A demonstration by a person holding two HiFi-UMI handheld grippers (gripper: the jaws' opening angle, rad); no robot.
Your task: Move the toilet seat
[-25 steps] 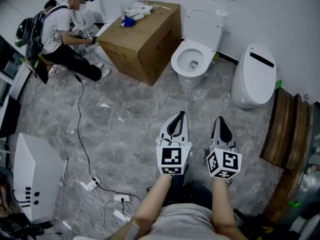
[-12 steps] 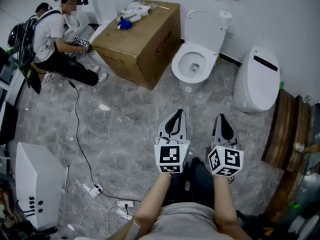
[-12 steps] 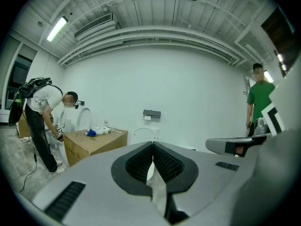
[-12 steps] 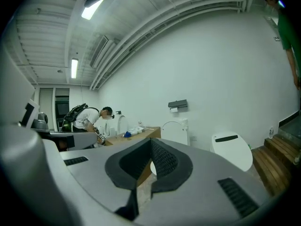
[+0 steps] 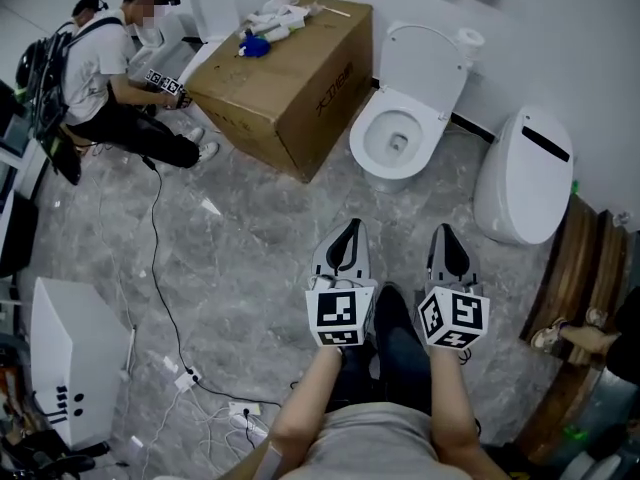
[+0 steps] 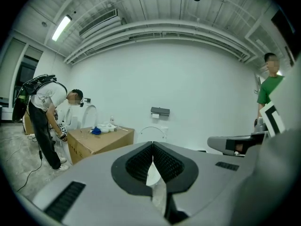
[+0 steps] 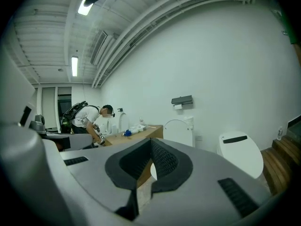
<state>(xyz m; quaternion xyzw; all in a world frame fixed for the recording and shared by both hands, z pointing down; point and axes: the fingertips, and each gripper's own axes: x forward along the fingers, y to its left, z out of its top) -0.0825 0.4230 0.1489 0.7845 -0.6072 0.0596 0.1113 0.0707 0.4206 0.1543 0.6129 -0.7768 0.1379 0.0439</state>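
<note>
Your left tool [image 5: 350, 230] and right tool [image 5: 445, 233] are both shut, empty and well short of the toilet [image 5: 372, 158]. The seat [image 5: 428, 56] looks raised at its back. Close in first, open 1 tool there, then take the seat's edge squarely.

Left gripper [image 5: 353, 230] and right gripper [image 5: 444, 233]: pale grey shells, black ribbed pads [image 6: 140, 163]; a black-and-white square-marker cube [image 5: 343, 316] is carried on each. Grey short-sleeved shirt [image 5: 372, 444] and dark trousers [image 5: 398, 356] are worn.
</note>
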